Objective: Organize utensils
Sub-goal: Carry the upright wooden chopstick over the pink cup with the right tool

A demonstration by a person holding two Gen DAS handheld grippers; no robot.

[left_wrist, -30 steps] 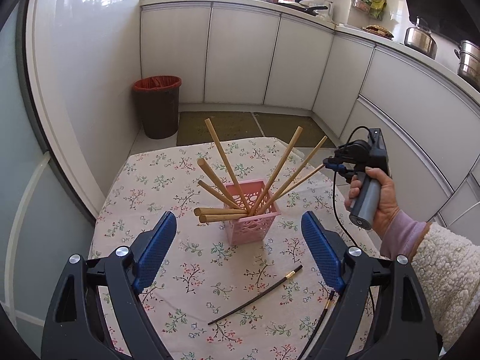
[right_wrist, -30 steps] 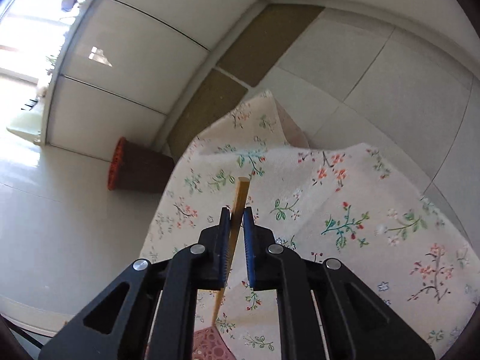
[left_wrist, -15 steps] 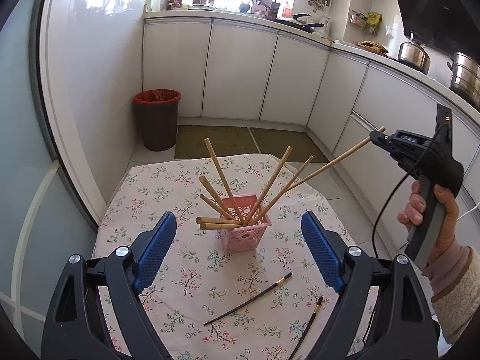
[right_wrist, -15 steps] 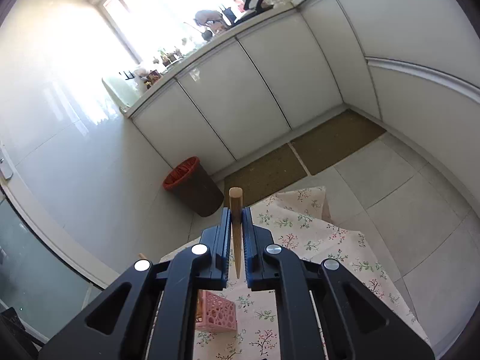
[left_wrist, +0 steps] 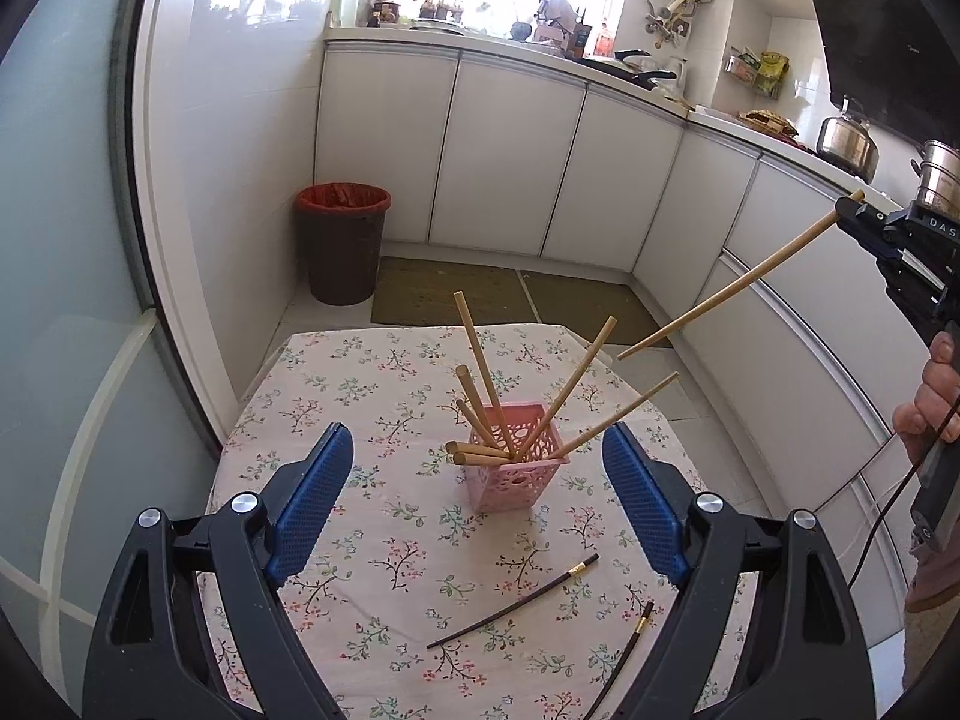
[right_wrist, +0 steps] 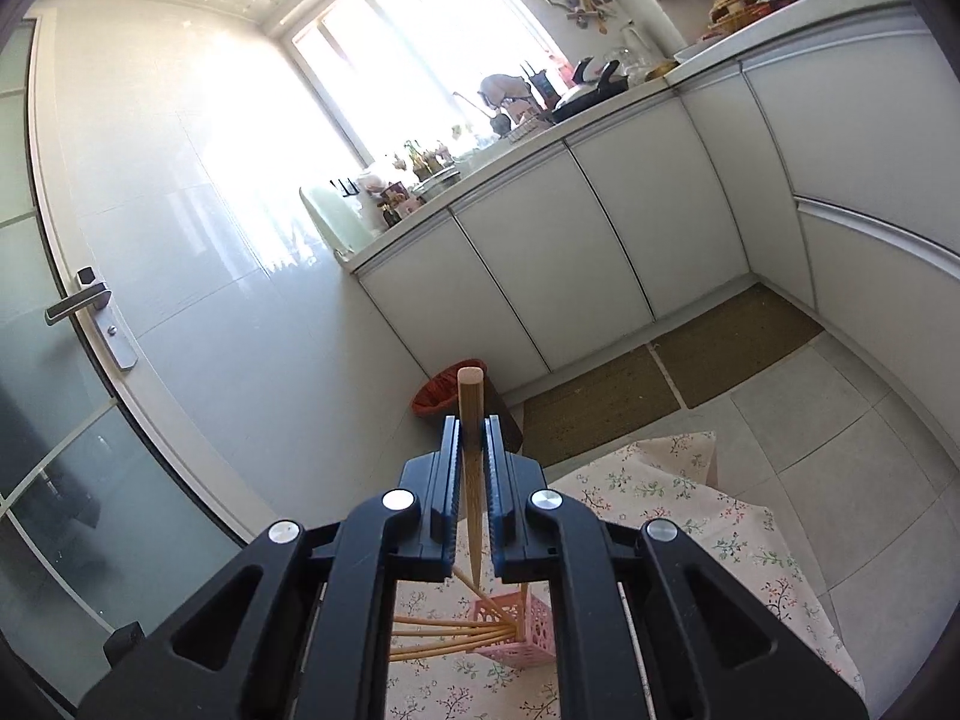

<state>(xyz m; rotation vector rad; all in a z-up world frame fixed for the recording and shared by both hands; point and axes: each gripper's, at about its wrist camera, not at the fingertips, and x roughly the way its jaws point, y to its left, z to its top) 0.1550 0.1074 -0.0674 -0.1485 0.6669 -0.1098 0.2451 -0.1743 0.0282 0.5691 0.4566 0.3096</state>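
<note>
A pink perforated holder [left_wrist: 517, 463] stands on the floral tablecloth [left_wrist: 372, 396] with several wooden chopsticks fanned out of it. It also shows low in the right wrist view [right_wrist: 522, 630]. My right gripper [right_wrist: 471, 438] is shut on a wooden chopstick [right_wrist: 469, 414], held high and to the right of the holder; in the left wrist view that chopstick [left_wrist: 738, 282] slants down toward the holder. Two black chopsticks [left_wrist: 516, 606] [left_wrist: 624, 654] lie on the cloth in front of the holder. My left gripper [left_wrist: 477, 492] is open and empty above the near part of the table.
A dark bin with a red liner [left_wrist: 342, 240] stands on the floor beyond the table. White kitchen cabinets [left_wrist: 510, 156] run along the back and right. A glass door [right_wrist: 78, 372] is at the left. Brown floor mats [left_wrist: 444, 294] lie beyond the table.
My right gripper has risen and pulled back to the right with the wooden chopstick, lifting it out of the holder. The left gripper has risen a little and stayed open.
</note>
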